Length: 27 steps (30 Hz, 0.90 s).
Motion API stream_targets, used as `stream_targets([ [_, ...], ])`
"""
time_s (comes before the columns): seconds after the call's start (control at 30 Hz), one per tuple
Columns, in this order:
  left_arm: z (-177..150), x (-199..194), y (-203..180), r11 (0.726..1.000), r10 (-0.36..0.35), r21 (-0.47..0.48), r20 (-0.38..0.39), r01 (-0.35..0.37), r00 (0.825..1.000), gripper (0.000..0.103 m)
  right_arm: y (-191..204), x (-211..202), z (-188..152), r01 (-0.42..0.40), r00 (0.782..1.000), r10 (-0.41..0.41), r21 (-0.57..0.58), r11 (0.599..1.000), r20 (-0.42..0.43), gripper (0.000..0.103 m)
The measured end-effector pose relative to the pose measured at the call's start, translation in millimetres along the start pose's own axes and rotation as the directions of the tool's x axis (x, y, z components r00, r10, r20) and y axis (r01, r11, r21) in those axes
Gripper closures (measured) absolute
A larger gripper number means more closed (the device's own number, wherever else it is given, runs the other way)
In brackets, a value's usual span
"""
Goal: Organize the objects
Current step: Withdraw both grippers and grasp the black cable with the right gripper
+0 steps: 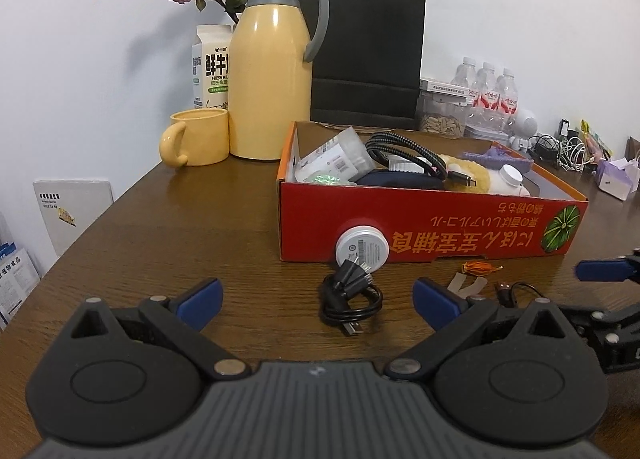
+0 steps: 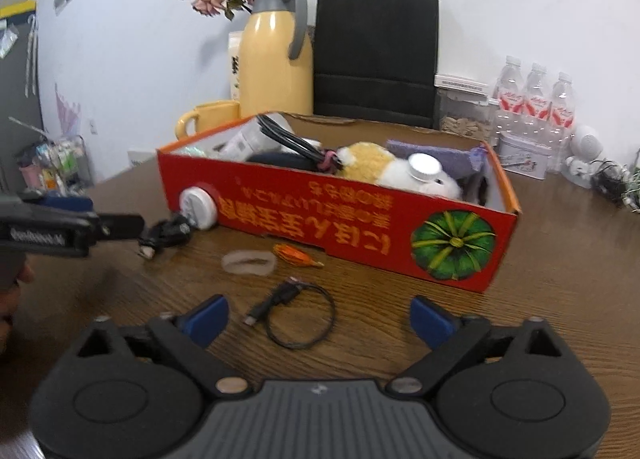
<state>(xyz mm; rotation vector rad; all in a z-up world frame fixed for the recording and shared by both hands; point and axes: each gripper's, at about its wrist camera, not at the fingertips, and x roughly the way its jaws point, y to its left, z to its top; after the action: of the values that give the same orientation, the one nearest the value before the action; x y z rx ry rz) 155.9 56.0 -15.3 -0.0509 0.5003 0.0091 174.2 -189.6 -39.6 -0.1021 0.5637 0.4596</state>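
My left gripper (image 1: 318,303) is open low over the wooden table, with a bundled black USB cable (image 1: 350,299) lying between its blue pads, untouched. A white round tin (image 1: 362,247) leans on the front wall of the red cardboard box (image 1: 432,219). My right gripper (image 2: 319,319) is open around a thin black cable loop (image 2: 300,315) that lies flat on the table, and its pads do not press on the loop. A clear elastic band (image 2: 248,262) and an orange wrapper (image 2: 298,254) lie just beyond, in front of the box (image 2: 320,215).
The box holds a plush toy (image 2: 368,163), a white bottle, cables and packets. Behind it stand a yellow thermos (image 1: 272,75), a yellow mug (image 1: 196,137), a milk carton, a black paper bag (image 1: 368,59) and water bottles (image 2: 536,99). A finger of my left gripper (image 2: 120,224) reaches in at the left.
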Motion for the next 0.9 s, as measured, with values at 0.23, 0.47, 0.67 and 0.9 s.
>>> stream_targets([
  [0.23, -0.4, -0.2, 1.0, 1.000, -0.004, -0.009, 0.004, 0.004, 1.000, 0.000, 18.7, 28.7, 7.7, -0.004, 0.996, 0.004, -0.007, 1.000, -0.086, 0.053],
  [0.47, -0.5, -0.9, 1.1, 1.000, -0.005, -0.014, 0.011, 0.005, 1.000, 0.000, 18.0, 32.6, 7.8, 0.017, 0.997, -0.018, -0.003, 1.000, -0.071, 0.086],
  [0.67, -0.7, 0.3, 1.4, 1.000, -0.001, -0.017, 0.008, 0.001, 1.000, 0.000, 16.5, 28.3, 7.9, 0.013, 0.999, -0.013, 0.004, 1.000, -0.052, 0.091],
  [0.9, -1.2, 3.5, 3.2, 0.999, 0.011, -0.031, -0.006, -0.011, 1.000, 0.000, 16.6, 11.7, 7.1, 0.022, 0.998, -0.022, 0.001, 1.000, 0.052, 0.092],
])
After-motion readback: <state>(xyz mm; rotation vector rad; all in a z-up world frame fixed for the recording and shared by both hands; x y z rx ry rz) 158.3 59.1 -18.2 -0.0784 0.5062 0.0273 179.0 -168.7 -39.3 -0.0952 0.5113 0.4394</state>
